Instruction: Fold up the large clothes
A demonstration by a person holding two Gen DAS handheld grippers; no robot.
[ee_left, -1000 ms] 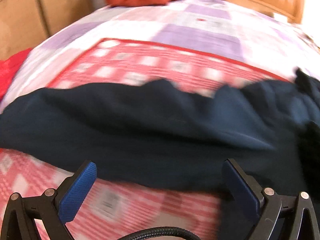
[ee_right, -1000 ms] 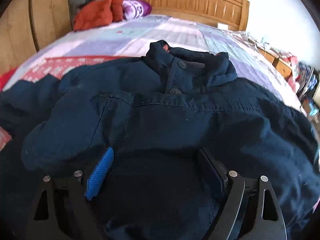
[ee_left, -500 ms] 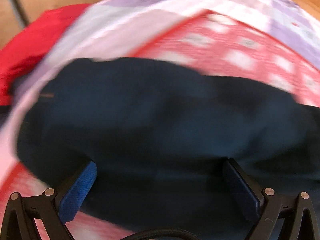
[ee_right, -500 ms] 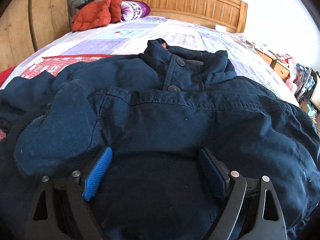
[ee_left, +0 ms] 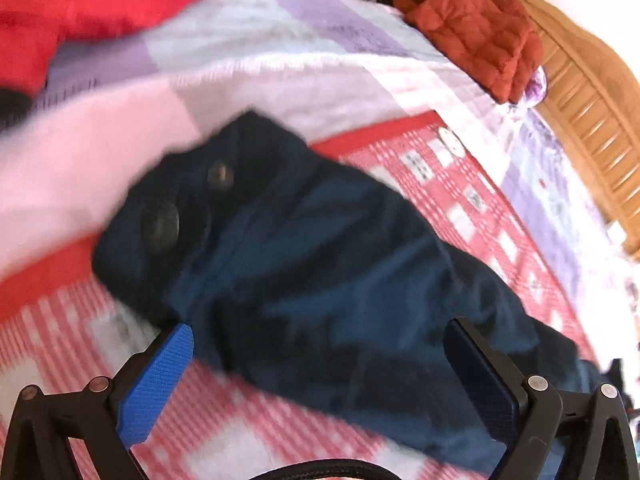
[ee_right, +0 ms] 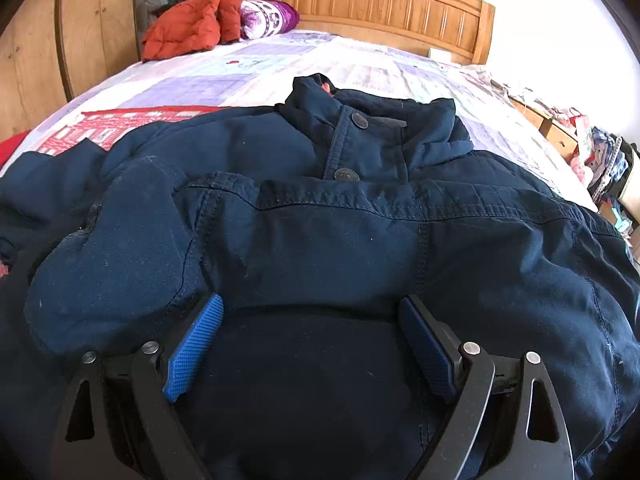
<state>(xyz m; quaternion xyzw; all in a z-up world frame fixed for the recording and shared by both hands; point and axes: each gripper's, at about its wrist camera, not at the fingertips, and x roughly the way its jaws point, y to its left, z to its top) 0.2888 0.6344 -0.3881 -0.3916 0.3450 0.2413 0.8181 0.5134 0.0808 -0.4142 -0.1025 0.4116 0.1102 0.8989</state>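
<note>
1. In the left wrist view, the left gripper (ee_left: pixel 320 364) had its blue-padded fingers (ee_left: pixel 158 384) spread wide and gripped nothing.
2. Ahead of it and between the fingers, a sleeve (ee_left: pixel 320 264) of the dark navy cotton jacket lay stretched across a red-and-white checked blanket (ee_left: pixel 452 184), its cuff end with two dark round buttons (ee_left: pixel 160 222) toward the upper left. The view was blurred.
3. The blanket lay on a bed covered by a pale lilac patchwork quilt (ee_left: pixel 280 60). A bright red cloth (ee_left: pixel 80 4) sat at the upper left, and an orange puffy jacket (ee_left: pixel 476 32) rested near the wooden slatted headboard (ee_left: pixel 588 92).
4. In the right wrist view, the right gripper (ee_right: pixel 312 344) was likewise spread apart, both fingers resting on the jacket's body without pinching it.
5. The dark navy jacket (ee_right: pixel 400 248) lay spread over the bed, collar (ee_right: pixel 372 124) pointing toward the headboard (ee_right: pixel 360 4), with two buttons visible on the placket.
6. The orange puffy jacket (ee_right: pixel 184 28) and a purple-and-white patterned pillow (ee_right: pixel 268 18) lay at the bed's head; a wooden wardrobe (ee_right: pixel 60 40) stood on the left, and cluttered items (ee_right: pixel 600 156) lined the right edge.
</note>
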